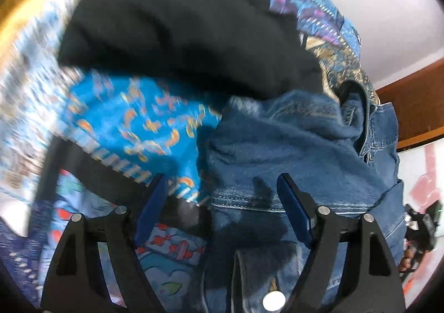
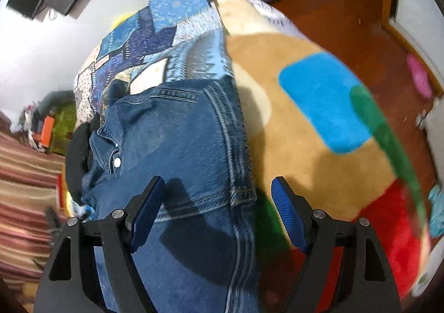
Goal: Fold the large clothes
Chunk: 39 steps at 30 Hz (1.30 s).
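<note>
A pair of blue jeans [image 1: 291,146] lies on a bed, waistband and metal button [image 1: 274,299] close to my left gripper. My left gripper [image 1: 222,202] is open, its blue pads spread above the jeans' seam and a black garment [image 1: 180,22] lies beyond. In the right wrist view the jeans [image 2: 180,146] stretch away, with the fly and a button [image 2: 117,162] at left. My right gripper [image 2: 217,207] is open over the jeans' side seam, holding nothing.
A blue patterned quilt [image 2: 155,35] and a bright blue printed cloth [image 1: 125,119] cover the bed. A tan plush blanket [image 2: 305,132] with blue, green and red patches lies to the right. Brown floor [image 2: 347,2] and a striped rug [image 2: 25,174] surround it.
</note>
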Available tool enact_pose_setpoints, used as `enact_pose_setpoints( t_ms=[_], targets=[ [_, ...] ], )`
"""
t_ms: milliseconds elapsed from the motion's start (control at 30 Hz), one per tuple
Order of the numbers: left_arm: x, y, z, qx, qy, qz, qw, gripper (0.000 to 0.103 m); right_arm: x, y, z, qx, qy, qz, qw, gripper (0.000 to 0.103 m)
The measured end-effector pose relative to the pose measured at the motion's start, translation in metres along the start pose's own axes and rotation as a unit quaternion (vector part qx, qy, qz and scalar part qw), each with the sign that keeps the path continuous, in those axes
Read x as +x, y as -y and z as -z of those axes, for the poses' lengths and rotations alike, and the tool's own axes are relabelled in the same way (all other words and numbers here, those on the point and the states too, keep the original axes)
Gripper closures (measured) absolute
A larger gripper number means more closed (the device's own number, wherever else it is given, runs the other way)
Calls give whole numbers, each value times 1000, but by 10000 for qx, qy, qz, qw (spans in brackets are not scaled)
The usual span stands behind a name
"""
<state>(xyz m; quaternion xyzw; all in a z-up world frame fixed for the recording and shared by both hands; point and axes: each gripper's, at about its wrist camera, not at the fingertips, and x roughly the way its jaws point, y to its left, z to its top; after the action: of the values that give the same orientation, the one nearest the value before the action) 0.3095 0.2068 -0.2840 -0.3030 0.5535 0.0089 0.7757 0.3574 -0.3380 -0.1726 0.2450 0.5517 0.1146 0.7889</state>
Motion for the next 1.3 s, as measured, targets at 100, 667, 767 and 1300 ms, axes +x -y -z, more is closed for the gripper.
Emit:
enact_pose_setpoints(
  t_ms=[100,667,767,1300],
  targets=[
    [16,-6,0,-167,-207,227,9994,23,7,6,-3,190,-66,-289,9994,27],
    [35,13,-35,-21,-159,623,9979,45,24,-8,-22,-23,-134,-327,9994,78],
    [25,21,-31,162,-52,422,9990,69,8,-10,-20,8,3,-446,9990,90],
    [-125,93,-36,964,1136,730,9861,96,-86,-146,-29,-1564,993,-614,9808,95]
  ],
)
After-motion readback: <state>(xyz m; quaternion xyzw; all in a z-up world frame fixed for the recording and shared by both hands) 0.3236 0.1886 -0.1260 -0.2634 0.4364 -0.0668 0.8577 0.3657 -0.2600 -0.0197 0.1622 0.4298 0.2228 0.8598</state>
